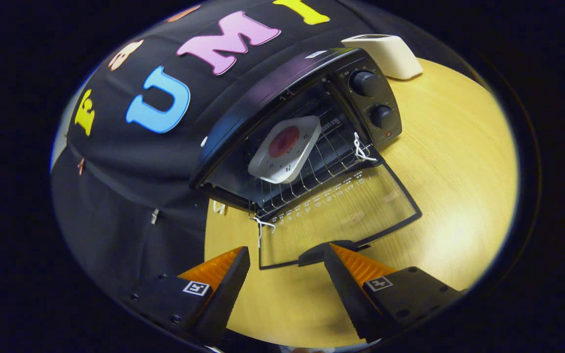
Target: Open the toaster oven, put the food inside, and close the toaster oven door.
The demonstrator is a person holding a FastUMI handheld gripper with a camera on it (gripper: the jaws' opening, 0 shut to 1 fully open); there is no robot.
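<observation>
The black toaster oven (282, 93) stands on the wooden table with its glass door (341, 211) folded all the way down flat. On the wire rack (321, 162) inside rests a white square plate (287, 152) carrying a round reddish piece of food (284, 141). My gripper (287, 260) is open with nothing between its fingers. It hovers just in front of the lowered door, and the door's dark handle (326, 250) lies right at the tip of the right finger (348, 279). I cannot tell if that finger touches the handle.
Two black knobs (367, 83) sit on the oven's right panel. A white boxy device (385, 54) stands behind the oven on the table (459, 162). Bare wood stretches to the right of the door. White strings (361, 149) hang at the rack's corners.
</observation>
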